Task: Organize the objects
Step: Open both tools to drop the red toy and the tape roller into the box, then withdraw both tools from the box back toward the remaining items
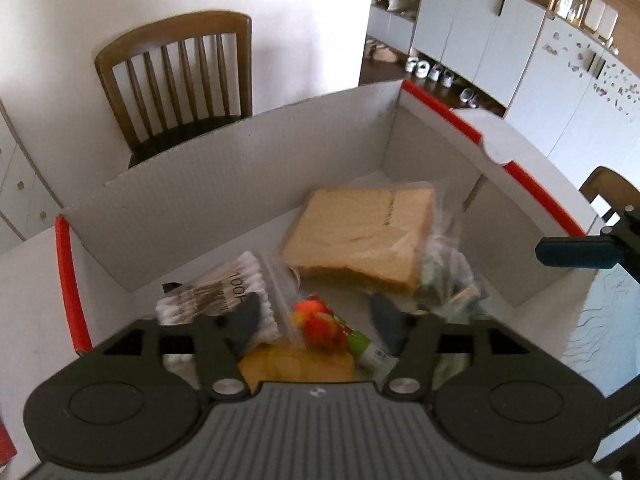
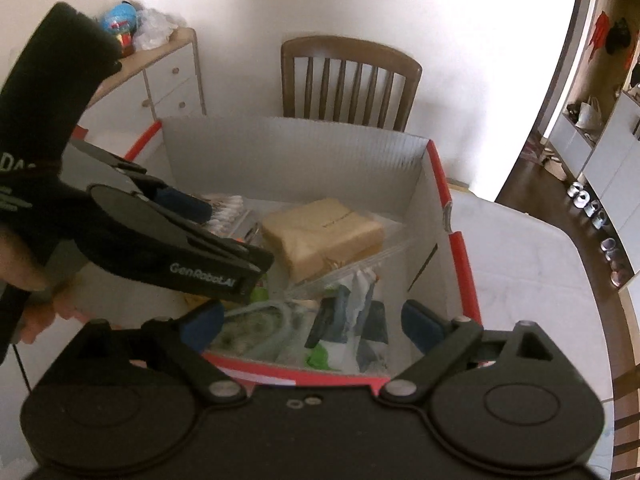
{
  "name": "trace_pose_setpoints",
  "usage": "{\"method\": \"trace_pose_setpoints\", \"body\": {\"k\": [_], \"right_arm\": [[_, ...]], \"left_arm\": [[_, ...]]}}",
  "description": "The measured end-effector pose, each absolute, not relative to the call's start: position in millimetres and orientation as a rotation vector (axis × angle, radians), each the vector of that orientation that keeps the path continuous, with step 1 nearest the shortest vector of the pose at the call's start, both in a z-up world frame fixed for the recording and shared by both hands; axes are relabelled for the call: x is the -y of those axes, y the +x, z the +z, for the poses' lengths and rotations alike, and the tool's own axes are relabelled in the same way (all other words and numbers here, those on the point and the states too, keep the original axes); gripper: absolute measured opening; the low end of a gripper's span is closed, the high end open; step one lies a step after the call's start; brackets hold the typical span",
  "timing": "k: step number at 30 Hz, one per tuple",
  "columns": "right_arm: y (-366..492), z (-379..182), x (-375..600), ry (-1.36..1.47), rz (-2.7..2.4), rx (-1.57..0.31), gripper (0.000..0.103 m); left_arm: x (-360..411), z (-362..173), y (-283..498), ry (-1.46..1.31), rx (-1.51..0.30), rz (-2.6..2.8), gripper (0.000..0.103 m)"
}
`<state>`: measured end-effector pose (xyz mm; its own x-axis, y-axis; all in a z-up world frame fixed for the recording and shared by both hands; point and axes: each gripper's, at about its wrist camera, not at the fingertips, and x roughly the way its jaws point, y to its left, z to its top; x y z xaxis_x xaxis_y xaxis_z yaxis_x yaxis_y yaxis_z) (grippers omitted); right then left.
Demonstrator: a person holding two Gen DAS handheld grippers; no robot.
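Note:
A white cardboard box [image 1: 224, 184] with a red rim stands on the table. Inside lie a bagged slice of bread [image 1: 360, 236], a pack of cotton swabs [image 1: 224, 292], a clear bag with red and orange pieces [image 1: 320, 324] and a yellow item [image 1: 296, 366]. My left gripper [image 1: 318, 320] is open inside the box, its pads well apart on either side of the red and orange bag, not pressing it. My right gripper [image 2: 314, 322] is open above the box's near rim [image 2: 288, 372], over green and white packets [image 2: 340, 320]. The left gripper [image 2: 228, 236] also shows in the right wrist view.
A wooden chair [image 1: 176, 80] stands behind the box by the white wall. The white table [image 2: 520, 280] extends to the right of the box. A drawer unit [image 2: 172, 76] is at back left. A person's hand [image 2: 36, 292] holds the left gripper.

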<state>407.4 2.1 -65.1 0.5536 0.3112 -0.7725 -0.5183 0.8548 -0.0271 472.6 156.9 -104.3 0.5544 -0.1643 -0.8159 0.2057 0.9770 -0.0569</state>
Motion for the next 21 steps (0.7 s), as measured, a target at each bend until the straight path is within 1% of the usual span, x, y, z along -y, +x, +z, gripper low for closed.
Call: {"method": "trace_pose_setpoints", "body": {"k": [1,11,21], "right_arm": [[405.3,-62.8,-0.3,-0.263,0.5,-0.849,0.096],[380.4,-32.9,20.1,-0.234,0.527,-0.803,0.097],[345.3,-1.2,49.6,-0.224,0.536,-0.759,0.097]], "left_arm": [[-156.3,-102.6,470.4,0.047,-0.949,-0.216,0.07],[-154.1,-74.3,444.0,0.018,-0.895,-0.223,0.07],[-148.2,-36.7,394.6,0.013,-0.814,-0.23,0.07]]}}
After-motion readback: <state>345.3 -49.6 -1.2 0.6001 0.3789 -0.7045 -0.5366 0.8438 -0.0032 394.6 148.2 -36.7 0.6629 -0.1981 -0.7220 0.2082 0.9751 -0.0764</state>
